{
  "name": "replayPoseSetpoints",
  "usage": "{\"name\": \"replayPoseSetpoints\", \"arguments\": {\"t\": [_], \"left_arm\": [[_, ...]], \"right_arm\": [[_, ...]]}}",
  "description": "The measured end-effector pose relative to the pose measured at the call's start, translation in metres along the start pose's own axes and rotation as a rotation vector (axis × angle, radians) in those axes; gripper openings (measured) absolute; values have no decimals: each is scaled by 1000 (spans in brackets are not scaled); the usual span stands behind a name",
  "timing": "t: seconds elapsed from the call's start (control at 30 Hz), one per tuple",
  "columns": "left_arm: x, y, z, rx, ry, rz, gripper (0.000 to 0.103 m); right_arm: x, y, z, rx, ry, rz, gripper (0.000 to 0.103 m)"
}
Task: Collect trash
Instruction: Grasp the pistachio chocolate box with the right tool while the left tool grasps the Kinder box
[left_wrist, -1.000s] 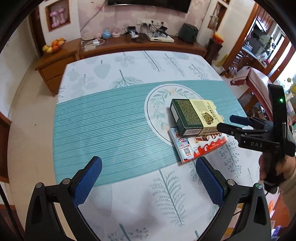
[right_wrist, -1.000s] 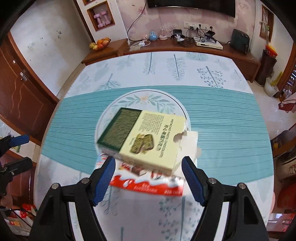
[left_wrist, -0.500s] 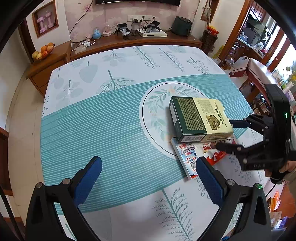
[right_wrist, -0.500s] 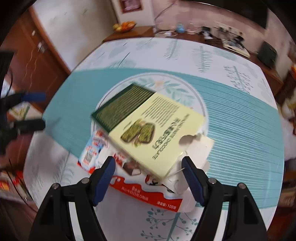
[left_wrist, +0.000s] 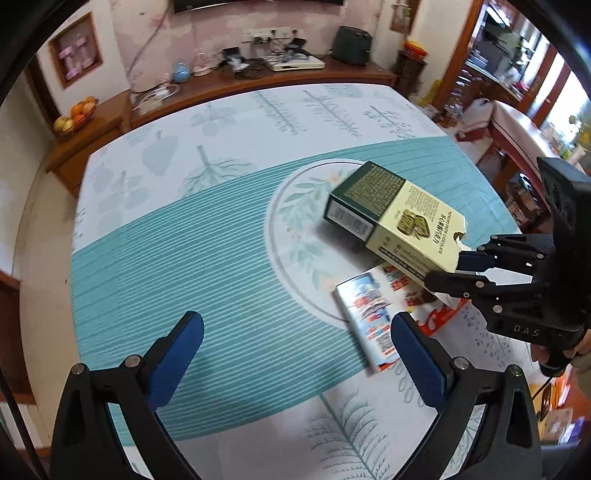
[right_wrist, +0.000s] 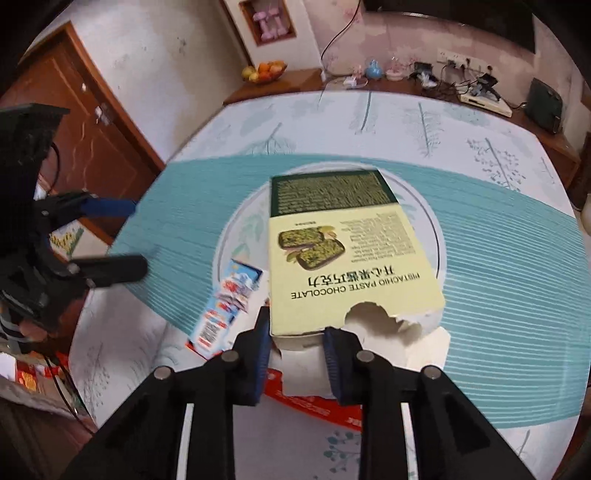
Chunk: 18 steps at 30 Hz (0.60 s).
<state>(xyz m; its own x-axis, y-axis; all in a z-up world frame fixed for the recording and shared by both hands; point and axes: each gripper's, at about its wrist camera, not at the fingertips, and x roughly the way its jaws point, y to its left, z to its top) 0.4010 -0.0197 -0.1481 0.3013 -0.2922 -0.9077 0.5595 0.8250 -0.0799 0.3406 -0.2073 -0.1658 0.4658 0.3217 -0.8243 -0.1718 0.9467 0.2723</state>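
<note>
So two pieces of trash sat on the leaf-print tablecloth (left_wrist: 229, 122): one pistachio paste chocolate box (right_wrist: 343, 258) and one flattened red-and-white candy box (left_wrist: 373, 321) under its near end. The right gripper (right_wrist: 295, 332) was closing, pads pinching the chocolate box's torn near edge. The left gripper (left_wrist: 291, 354) hung wide and empty, left of both.

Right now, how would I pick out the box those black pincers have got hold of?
Find the table with the teal striped band and a pale leaf-ringed circle. The chocolate box lies tilted over that circle, its torn end between the closing right gripper. Unlike the red-and-white wrapper beneath, it is dark green and cream.
</note>
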Motion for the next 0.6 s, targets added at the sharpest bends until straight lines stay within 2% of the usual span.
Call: {"name": "replayPoseSetpoints", "arguments": {"t": [0.1, 0.33, 0.43, 0.6], "left_arm": [[7, -12, 6, 71, 20, -48, 100], [28, -59, 19, 347, 45, -104, 101], [46, -77, 22, 457, 104, -144, 102], [68, -104, 20, 645, 152, -148, 102]], "right_arm": [[-13, -5, -4, 75, -64, -17, 25], [-49, -27, -34, 294, -203, -113, 25], [-60, -37, -54, 391, -231, -172, 25], [-71, -44, -84, 492, -253, -215, 25]]}}
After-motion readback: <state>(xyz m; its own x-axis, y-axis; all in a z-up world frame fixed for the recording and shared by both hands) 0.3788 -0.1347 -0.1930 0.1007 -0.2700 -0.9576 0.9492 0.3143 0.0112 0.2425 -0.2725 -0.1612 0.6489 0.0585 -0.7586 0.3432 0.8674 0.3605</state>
